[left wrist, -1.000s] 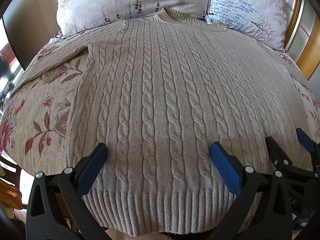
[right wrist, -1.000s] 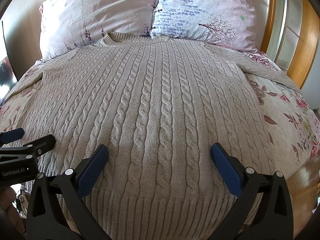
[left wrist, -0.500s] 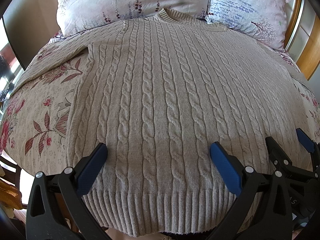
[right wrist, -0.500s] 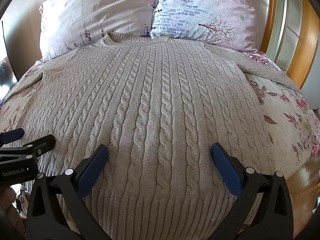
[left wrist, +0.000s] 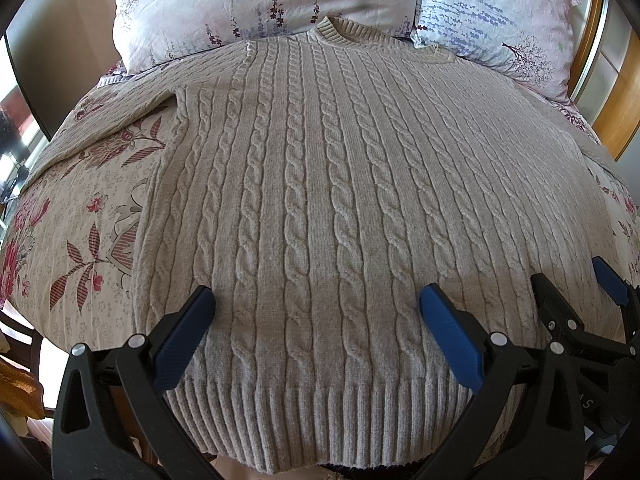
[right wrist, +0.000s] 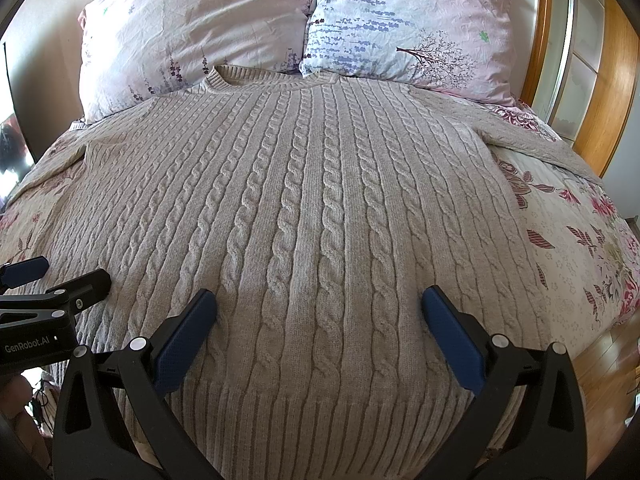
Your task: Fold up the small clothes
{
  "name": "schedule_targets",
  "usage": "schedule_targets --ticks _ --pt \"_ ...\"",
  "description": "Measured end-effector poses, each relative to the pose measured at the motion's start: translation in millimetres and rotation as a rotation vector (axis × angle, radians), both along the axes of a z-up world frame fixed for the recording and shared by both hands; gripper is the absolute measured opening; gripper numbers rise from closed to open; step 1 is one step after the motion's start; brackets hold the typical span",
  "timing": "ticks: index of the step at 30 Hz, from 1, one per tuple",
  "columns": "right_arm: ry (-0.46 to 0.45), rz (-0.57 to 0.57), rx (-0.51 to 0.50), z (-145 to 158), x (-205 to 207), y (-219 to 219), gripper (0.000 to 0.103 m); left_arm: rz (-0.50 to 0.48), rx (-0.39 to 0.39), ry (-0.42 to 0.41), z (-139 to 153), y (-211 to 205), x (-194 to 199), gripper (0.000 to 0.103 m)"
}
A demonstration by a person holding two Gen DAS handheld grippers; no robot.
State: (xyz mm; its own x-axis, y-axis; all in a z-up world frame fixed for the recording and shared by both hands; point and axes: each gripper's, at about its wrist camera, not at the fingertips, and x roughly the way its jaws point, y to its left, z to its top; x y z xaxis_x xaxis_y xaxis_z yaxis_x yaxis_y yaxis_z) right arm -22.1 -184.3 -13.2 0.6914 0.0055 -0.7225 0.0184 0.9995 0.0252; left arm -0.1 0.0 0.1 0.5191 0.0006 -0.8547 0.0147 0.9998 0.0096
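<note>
Both tongs [left wrist: 316,320] [right wrist: 320,320] gape over the sweater [left wrist: 340,200]; only the right view shows the headboard [right wrist: 616,80].

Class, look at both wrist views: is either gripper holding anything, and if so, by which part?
Nothing is held. The left gripper and the right gripper are both open above the hem end of the cable-knit sweater, which lies flat on the bed.

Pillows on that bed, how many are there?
2: a pink pillow at the head on the left, a pale blue pillow beside it on the right, both behind the sweater collar.
</note>
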Motion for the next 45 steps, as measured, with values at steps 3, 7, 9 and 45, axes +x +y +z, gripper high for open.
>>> schedule_targets --ticks 3,7,9,45 --pt "0.0 0.0 0.0 0 0 0 0.102 0.0 0.0 0.0 0 0 0 0.101" --pt "0.001 0.0 0.0 0 1 0 0.102 0.0 0.0 0.0 0 0 0 0.101" --pt "0.004 0.002 -0.001 0 1 0 0.102 0.0 0.0 0.002 0 0 0 0.101" --pt "-0.02 -0.433 0.604 22 120 -281 0.056 -0.117 -0.055 -0.17 47 18 70 0.101"
